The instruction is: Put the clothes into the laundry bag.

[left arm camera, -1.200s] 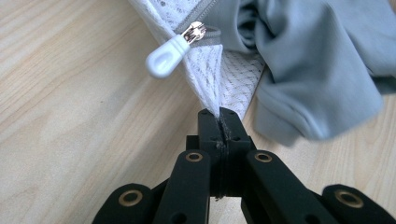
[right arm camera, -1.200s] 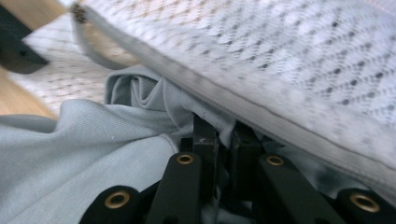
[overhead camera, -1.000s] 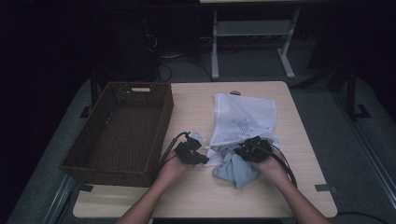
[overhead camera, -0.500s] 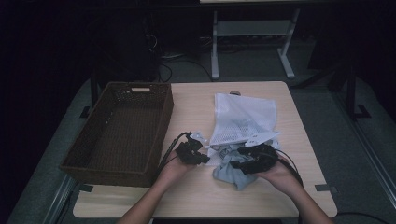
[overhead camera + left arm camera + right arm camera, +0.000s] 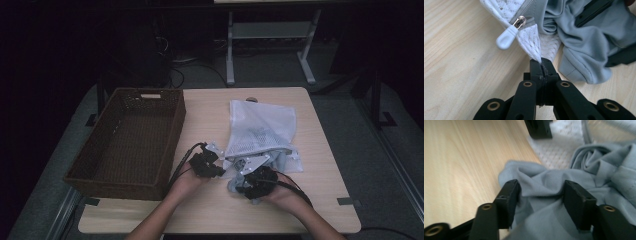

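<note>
Grey cloth: a crumpled grey garment (image 5: 554,195) lies at the mouth of the white mesh bag (image 5: 260,127), on the near middle of the bench (image 5: 320,200), partly spilling out of the bag.
Mesh bag: flat on the wood, its zip pull (image 5: 505,40) by the corner nearest the person.
Left gripper (image 5: 207,165): fingers (image 5: 535,67) clenched on the corner of the mesh, just below the zip.
Right gripper (image 5: 255,182): its fingers (image 5: 510,195) stand apart on either side of a fold of the grey garment and have just been closing; whether they press the cloth I cannot tell.
Basket (image 5: 100,155): brown wicker, at the left of the bench, just beside the left gripper.
Hands: the left hand (image 5: 187,182) and right hand (image 5: 285,195) come in from the near edge.
</note>
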`<state>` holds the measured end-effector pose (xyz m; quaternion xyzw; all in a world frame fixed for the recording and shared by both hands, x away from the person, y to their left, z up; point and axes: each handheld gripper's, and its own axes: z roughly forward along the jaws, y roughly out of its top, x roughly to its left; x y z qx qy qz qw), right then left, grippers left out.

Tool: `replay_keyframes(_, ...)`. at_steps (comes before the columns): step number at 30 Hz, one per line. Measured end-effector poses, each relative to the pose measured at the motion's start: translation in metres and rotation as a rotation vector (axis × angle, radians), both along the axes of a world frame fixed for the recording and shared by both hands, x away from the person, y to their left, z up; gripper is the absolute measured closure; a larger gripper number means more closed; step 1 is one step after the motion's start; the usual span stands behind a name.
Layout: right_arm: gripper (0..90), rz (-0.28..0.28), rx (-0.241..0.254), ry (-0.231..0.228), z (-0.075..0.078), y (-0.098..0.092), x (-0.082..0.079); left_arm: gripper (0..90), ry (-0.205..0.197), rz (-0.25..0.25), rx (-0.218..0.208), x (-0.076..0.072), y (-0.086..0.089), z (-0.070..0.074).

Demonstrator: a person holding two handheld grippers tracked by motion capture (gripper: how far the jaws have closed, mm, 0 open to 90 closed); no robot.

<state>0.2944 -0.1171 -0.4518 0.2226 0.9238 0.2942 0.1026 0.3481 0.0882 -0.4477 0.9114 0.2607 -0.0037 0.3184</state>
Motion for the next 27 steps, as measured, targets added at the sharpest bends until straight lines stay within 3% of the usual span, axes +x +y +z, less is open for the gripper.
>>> replay_keyframes(5,69.8,-0.014,-0.029,-0.039,-0.002,-0.001,0.0,89.1,-0.005,-0.003,-0.002,-0.001,-0.001,0.0)
replay_keyframes(8,78.3,-0.02,-0.007,-0.037,-0.001,-0.004,0.002,89.1,-0.006,-0.009,0.004,-0.001,-0.001,0.0)
replay_keyframes(11,80.2,-0.025,-0.001,-0.029,0.0,-0.005,0.002,89.1,-0.006,-0.011,0.002,-0.001,-0.002,0.0)
replay_keyframes(17,81.9,-0.067,0.057,0.015,0.006,-0.009,0.007,89.2,-0.007,-0.016,0.0,-0.002,-0.002,0.0)
replay_keyframes(27,82.0,-0.154,0.089,-0.036,0.02,-0.017,0.019,89.2,-0.009,-0.03,0.005,-0.003,-0.004,0.001)
